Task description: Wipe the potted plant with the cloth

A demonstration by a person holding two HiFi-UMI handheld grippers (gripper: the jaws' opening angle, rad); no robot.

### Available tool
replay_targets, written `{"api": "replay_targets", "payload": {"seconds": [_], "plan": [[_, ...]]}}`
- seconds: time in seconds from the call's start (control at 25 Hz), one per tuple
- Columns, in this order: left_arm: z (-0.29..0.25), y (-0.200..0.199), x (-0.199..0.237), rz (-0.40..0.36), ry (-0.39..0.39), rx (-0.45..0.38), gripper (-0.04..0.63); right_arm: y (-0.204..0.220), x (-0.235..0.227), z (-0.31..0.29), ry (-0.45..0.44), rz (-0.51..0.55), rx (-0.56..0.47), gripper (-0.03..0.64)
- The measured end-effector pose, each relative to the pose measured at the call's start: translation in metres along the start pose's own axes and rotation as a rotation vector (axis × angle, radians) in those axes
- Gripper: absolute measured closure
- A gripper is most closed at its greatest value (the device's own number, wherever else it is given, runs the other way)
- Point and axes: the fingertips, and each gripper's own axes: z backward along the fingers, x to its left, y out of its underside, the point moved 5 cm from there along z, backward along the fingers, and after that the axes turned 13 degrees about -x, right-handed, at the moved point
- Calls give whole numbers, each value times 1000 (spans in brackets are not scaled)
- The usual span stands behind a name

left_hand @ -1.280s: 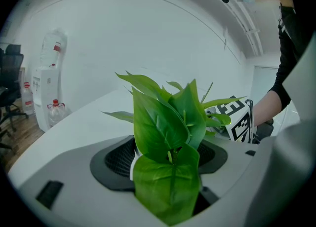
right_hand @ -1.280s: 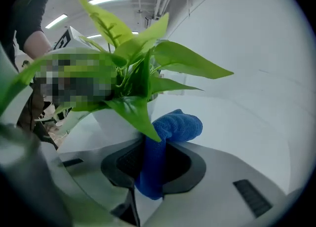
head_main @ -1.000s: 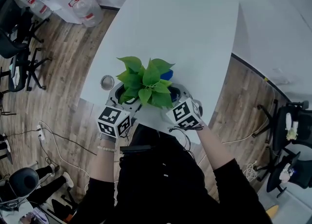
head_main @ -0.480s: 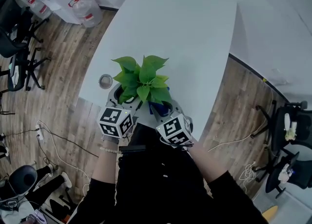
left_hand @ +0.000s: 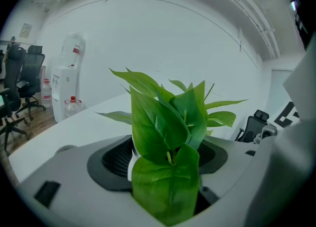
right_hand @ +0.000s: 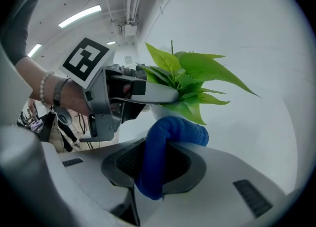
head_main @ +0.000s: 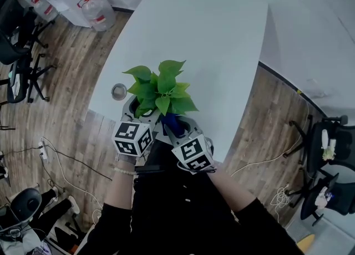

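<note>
Potted plant (head_main: 161,90) stands at the near edge of the white table (head_main: 211,37), right in front of the person, its green leaves spread upward over a white pot. The left gripper (head_main: 141,112) reaches in from that edge with its jaws set wide on either side of the pot, and from its own view the pot fills the gap between the pads, so it is grasping the pot. The right gripper (head_main: 173,128) comes in just beside it on the person's right, jaws clenched on a blue cloth (head_main: 171,122). The cloth bulges out of the jaws in a folded hump that sits under the lowest leaves, very close to the pot; I cannot tell whether it touches. A small round grey dish (head_main: 119,91) lies near the table's near left corner. A water jug (head_main: 99,10) stands on the wooden floor beyond the far left side.
</note>
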Motion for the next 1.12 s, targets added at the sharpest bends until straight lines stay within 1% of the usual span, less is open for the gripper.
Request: {"api": "replay_targets", "payload": {"seconds": [0.2, 0.4, 0.52, 0.72, 0.88, 1.12], "plan": [[3, -1, 0, -29, 42, 20, 256, 2, -9, -1, 59, -69, -1, 497], [10, -3, 1, -41, 80, 42, 253, 2, -22, -4, 96, -103, 4, 497], [16, -5, 5, -61, 96, 57, 253, 1, -29, -7, 118, -115, 7, 497], [17, -10, 13, -83, 89, 70, 252, -4, -42, -14, 151, -127, -2, 497], [13, -14, 14, -116, 93, 82, 245, -9, -47, -17, 163, -126, -1, 497], [21, -23, 24, -125, 100, 81, 236, -13, -44, -18, 169, -131, 1, 497]]}}
